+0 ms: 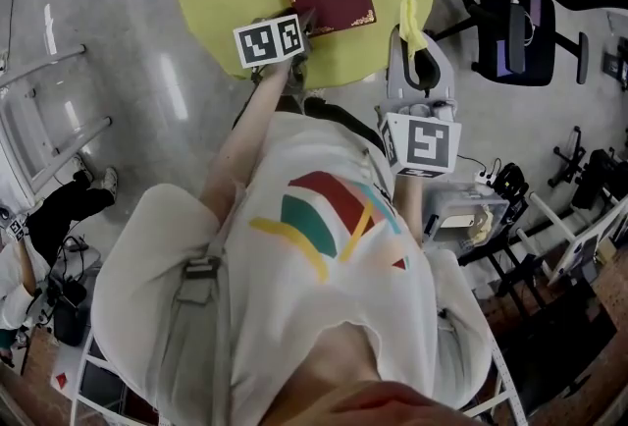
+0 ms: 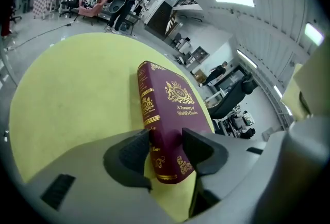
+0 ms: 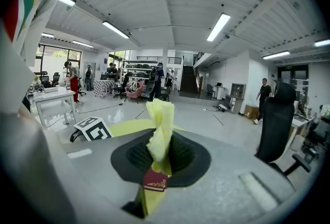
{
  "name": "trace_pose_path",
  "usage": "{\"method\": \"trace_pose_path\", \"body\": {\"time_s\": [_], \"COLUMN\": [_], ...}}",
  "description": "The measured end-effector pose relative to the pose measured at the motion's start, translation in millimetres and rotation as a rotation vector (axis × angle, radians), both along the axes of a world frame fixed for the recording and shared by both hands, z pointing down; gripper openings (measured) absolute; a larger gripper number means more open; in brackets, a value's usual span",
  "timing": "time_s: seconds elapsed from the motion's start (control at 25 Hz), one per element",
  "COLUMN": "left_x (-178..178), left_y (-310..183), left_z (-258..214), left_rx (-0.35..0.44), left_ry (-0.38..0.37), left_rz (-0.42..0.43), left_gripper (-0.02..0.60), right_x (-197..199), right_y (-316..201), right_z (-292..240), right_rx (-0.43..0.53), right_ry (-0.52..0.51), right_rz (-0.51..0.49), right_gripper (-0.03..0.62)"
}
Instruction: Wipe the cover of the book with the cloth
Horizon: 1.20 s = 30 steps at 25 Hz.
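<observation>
Left gripper view: the left gripper [image 2: 166,152] has its jaws spread wide astride the near spine corner of the book [image 2: 172,107], which lies flat on the yellow table [image 2: 72,99] with its long axis running away. The right gripper [image 3: 161,155] pinches the cloth [image 3: 161,122] upright and hovers apart, right of the book, so wiping means reaching left and forward.
</observation>
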State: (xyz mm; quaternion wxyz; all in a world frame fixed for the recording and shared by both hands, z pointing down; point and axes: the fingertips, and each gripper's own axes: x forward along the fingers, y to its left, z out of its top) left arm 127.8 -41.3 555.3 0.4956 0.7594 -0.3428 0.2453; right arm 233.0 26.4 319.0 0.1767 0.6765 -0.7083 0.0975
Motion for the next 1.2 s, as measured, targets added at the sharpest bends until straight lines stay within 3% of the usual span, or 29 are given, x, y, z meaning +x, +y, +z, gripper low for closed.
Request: {"method": "trace_pose_path", "body": {"time_s": [0.28, 0.44, 0.68, 0.92, 1.04, 1.2], "left_x": [1.4, 4.3, 3.6, 3.1, 2.7, 0.8], "left_y": [-1.7, -1.0, -1.8, 1.2, 0.9, -1.2], "left_z": [5.4, 8.7, 10.9, 5.5, 6.0, 3.6], "left_rx": [0.022, 0.018, 0.016, -0.001, 0.0, 0.009], "left_ry": [0.022, 0.04, 0.057, 0.084, 0.098, 0.103], "left_rz": [-0.003, 0.004, -0.005, -0.019, -0.029, -0.037], "left_gripper": [0.207, 0.207, 0.207, 0.207, 0.207, 0.207], "right_x": [-7.7, -13.7, -8.6, 14.8, 19.3, 16.9], "right_y": [-15.0, -33.7, -81.8, -133.5, -153.6, -172.2], "right_z": [11.2, 16.0, 58.4, 124.6, 155.6, 182.0], "right_rx": [-0.019, -0.026, -0.113, -0.284, -0.348, -0.395], "right_ry": [0.014, 0.098, 0.432, 0.9, 1.011, 1.037], "right_rz": [-0.048, -0.121, -0.338, -0.582, -0.673, -0.741], "right_gripper": [0.031, 0.031, 0.031, 0.029, 0.029, 0.029]}}
